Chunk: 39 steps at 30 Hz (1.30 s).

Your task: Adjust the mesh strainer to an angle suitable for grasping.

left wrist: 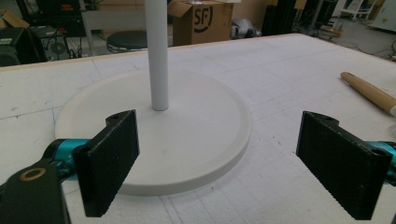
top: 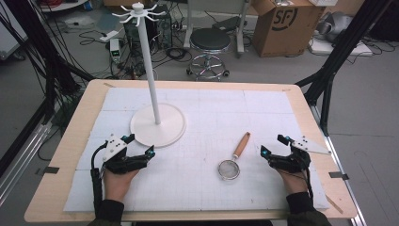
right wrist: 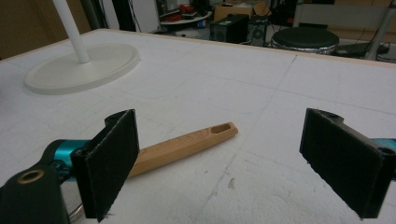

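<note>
Both grippers, left gripper (top: 139, 144) and right gripper (top: 272, 144), are resting wide-jawed on the white foam worktop (top: 263, 117), flanking a wooden-handled mesh strainer (top: 234, 160) and round-based white stand (top: 157, 124).

Between the left gripper's (left wrist: 219, 170) black jaws stands a plain white stand (left wrist: 159, 126) on a white, faintly gridded mat (left wrist: 289, 93). Between the right gripper's (right wrist: 224, 168) black jaws lies a tan wooden strainer handle (right wrist: 187, 144).

The strainer (right wrist: 182, 144) bowl is hidden behind the right tool's jaw.
</note>
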### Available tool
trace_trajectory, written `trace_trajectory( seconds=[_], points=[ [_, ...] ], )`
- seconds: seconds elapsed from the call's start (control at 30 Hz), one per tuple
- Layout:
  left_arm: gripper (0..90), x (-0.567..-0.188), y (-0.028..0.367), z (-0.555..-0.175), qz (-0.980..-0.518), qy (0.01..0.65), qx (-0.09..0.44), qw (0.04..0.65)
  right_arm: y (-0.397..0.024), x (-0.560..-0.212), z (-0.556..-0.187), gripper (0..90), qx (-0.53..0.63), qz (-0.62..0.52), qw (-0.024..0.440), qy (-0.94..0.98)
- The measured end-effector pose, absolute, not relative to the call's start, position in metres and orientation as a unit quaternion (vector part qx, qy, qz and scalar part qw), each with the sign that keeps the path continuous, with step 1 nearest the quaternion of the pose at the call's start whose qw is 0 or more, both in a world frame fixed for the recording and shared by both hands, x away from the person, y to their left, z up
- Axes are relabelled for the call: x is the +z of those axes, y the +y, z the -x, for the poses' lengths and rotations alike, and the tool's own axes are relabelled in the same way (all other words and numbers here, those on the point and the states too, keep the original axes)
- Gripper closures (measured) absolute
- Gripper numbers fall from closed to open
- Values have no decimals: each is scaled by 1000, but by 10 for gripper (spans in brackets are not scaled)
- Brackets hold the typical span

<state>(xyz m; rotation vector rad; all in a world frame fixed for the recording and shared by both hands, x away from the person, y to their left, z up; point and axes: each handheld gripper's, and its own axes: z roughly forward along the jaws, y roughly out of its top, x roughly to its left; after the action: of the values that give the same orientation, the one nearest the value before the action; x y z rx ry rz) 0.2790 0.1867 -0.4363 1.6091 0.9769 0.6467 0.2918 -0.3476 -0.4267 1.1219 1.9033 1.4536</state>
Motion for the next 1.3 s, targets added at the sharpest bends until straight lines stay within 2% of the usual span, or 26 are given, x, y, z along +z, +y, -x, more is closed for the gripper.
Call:
trace_trajectory(
  seconds=[0.13, 0.27, 0.3, 0.37, 0.4, 0.43, 0.73, 0.8, 0.83, 0.9, 0.93, 0.97, 1.3],
  points=[
    [137, -437, 186, -279, -680, 409, 271, 544, -348, -428, -294, 114, 533, -417, 242, 695],
    [138, -437, 185, -279, -683, 408, 270, 542, -348, -428, -294, 156, 532, -426, 240, 691],
    [137, -437, 185, -279, -683, 408, 270, 543, -349, -428, -295, 187, 533, -427, 240, 690],
    [137, -437, 184, -279, -684, 408, 269, 541, -349, -429, -295, 355, 533, -428, 237, 690],
    [137, -437, 184, -279, -686, 407, 270, 540, -349, -429, -295, 404, 530, -429, 234, 692],
    [137, -437, 184, -279, -685, 406, 271, 540, -349, -430, -296, 418, 529, -432, 230, 694],
    [138, -436, 185, -278, -684, 406, 275, 540, -349, -434, -301, 726, 523, -442, 189, 704],
    [138, -436, 185, -278, -684, 406, 275, 540, -349, -436, -303, 780, 523, -445, 174, 706],
    [138, -436, 185, -278, -684, 406, 275, 540, -349, -436, -303, 780, 523, -445, 174, 706],
    [137, -436, 185, -278, -685, 406, 276, 539, -350, -438, -308, 874, 524, -451, 151, 706],
    [137, -437, 185, -278, -686, 407, 275, 537, -350, -438, -308, 874, 524, -451, 151, 706],
    [137, -437, 184, -278, -687, 407, 276, 535, -350, -440, -311, 896, 528, -457, 128, 704],
    [138, -436, 184, -277, -686, 403, 277, 539, -338, -451, -331, 898, 479, -480, 88, 730]
  ],
)
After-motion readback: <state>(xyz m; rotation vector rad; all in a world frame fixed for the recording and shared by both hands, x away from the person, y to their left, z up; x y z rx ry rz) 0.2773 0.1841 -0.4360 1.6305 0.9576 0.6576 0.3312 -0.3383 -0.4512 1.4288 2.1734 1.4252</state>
